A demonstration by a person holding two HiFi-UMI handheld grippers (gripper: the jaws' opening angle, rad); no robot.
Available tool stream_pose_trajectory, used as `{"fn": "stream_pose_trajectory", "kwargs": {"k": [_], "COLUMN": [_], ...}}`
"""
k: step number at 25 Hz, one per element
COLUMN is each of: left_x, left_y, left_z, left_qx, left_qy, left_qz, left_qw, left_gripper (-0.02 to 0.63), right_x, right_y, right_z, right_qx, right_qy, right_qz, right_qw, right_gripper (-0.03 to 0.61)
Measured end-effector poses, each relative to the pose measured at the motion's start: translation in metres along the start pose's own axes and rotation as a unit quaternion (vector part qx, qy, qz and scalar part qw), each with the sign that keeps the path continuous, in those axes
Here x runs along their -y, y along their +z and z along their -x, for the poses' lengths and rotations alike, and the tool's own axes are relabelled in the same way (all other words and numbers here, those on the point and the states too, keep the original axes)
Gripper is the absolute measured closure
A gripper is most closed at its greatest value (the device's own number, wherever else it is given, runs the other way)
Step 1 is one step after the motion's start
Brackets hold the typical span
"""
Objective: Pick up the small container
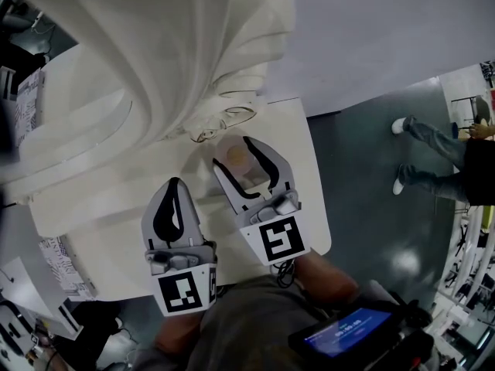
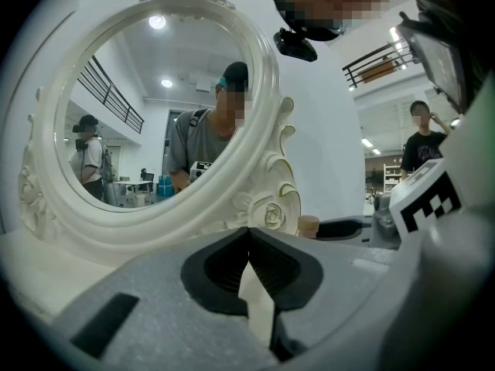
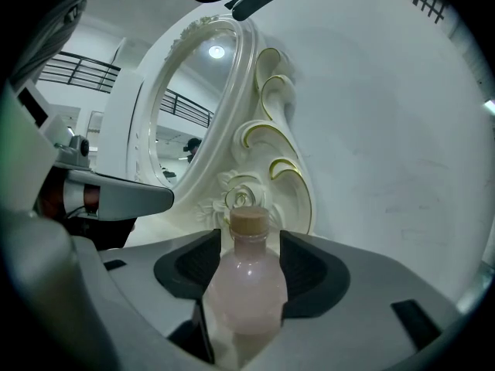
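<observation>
The small container is a clear pinkish bottle with a cork top [image 1: 238,159] [image 3: 246,284], standing on the white vanity table [image 1: 116,207] at the foot of the ornate mirror frame. My right gripper [image 1: 233,151] [image 3: 250,242] has a black pad on each side of the bottle and looks shut on it. To its left, my left gripper [image 1: 175,182] [image 2: 249,234] rests on the table, shut with nothing in it. In the left gripper view the cork [image 2: 308,226] shows beside the right gripper [image 2: 433,199].
A large white carved mirror [image 1: 155,52] [image 2: 155,107] [image 3: 186,99] rises right behind the bottle. The table's rounded edge [image 1: 321,207] lies to the right, with grey floor beyond. A person [image 1: 433,161] stands far right. A dark device with a lit screen [image 1: 348,335] sits at the bottom.
</observation>
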State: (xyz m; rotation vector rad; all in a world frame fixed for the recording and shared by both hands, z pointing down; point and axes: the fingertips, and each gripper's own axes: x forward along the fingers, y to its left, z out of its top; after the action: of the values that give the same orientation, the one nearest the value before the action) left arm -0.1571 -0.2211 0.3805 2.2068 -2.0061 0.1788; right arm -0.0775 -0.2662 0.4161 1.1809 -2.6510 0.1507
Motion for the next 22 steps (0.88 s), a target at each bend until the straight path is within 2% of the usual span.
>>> {"fn": "stream_pose_trajectory", "kwargs": {"k": [7,10,22], "left_x": [-0.0013,-0.0023,-0.0034], "left_y": [0.0008,0.0019,0.0060], "left_z": [0.0012,0.0015,0.0040], "left_qx": [0.002,0.003,0.009], "left_qy": [-0.001,-0.001,-0.004], "left_qz": [0.002,0.002,0.002], "left_qw": [1.0000,1.0000,1.0000], "left_gripper": [0.598,0.600,0.598], "right_x": [0.0001,0.0002,0.0014], "right_y": [0.0024,0.0053,0.0078], "right_z": [0.0011,0.0021,0.0032], "right_qx": [0.001,0.004,0.008], "right_qy": [-0.011,-0.017,-0.027], "right_qz": [0.003,0.007,-0.006], "right_qw": [1.000,1.000,1.000], "right_gripper": [0.359,0.412,0.430]}}
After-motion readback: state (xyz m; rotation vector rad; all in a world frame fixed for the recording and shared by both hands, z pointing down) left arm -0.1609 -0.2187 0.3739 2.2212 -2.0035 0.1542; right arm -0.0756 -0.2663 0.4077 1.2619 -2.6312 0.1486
